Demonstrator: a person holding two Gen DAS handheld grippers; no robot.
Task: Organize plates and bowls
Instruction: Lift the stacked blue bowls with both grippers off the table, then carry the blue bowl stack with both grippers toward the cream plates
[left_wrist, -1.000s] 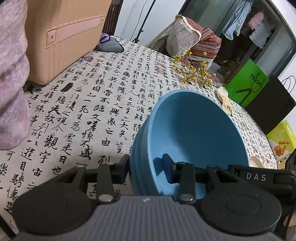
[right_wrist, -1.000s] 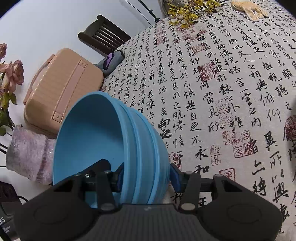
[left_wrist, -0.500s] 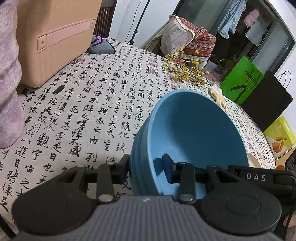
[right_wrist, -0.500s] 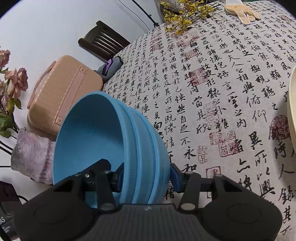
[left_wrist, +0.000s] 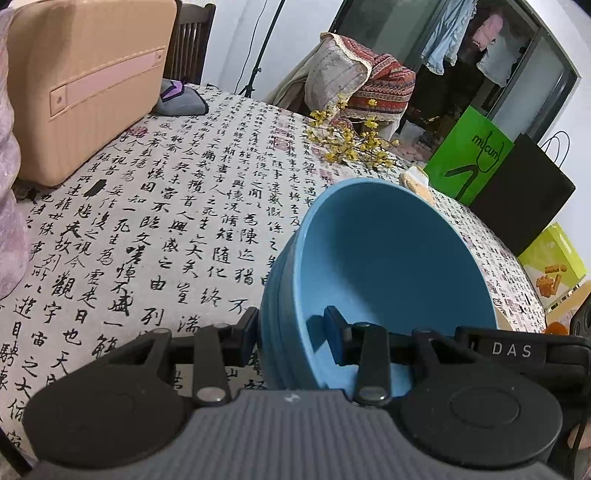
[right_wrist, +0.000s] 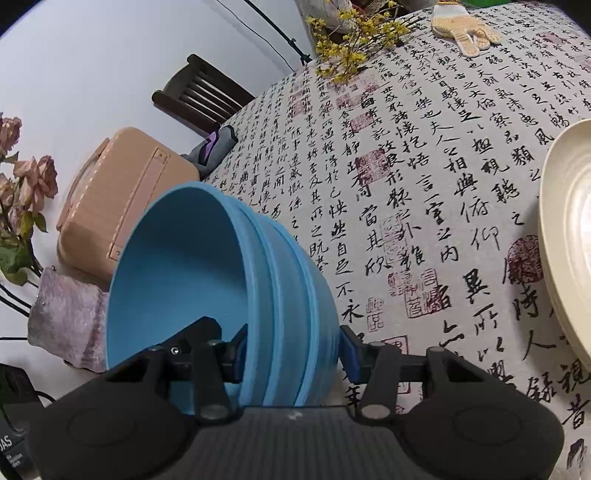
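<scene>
You hold the stack of blue bowls (left_wrist: 388, 280) between both tools, lifted off the surface (left_wrist: 155, 221) at centre frame. Your left gripper (left_wrist: 291, 334) clamps the near rim, one finger inside the top bowl; your right gripper (right_wrist: 293, 349) clamps the opposite rim likewise. Since a second ago, the cream plates (right_wrist: 569, 236) have slid into the right view at 3 o'clock, so the stack is probably nearing its spot. The bowls look smooth, matte, deep and nested; the cloth is printed with calligraphy.
</scene>
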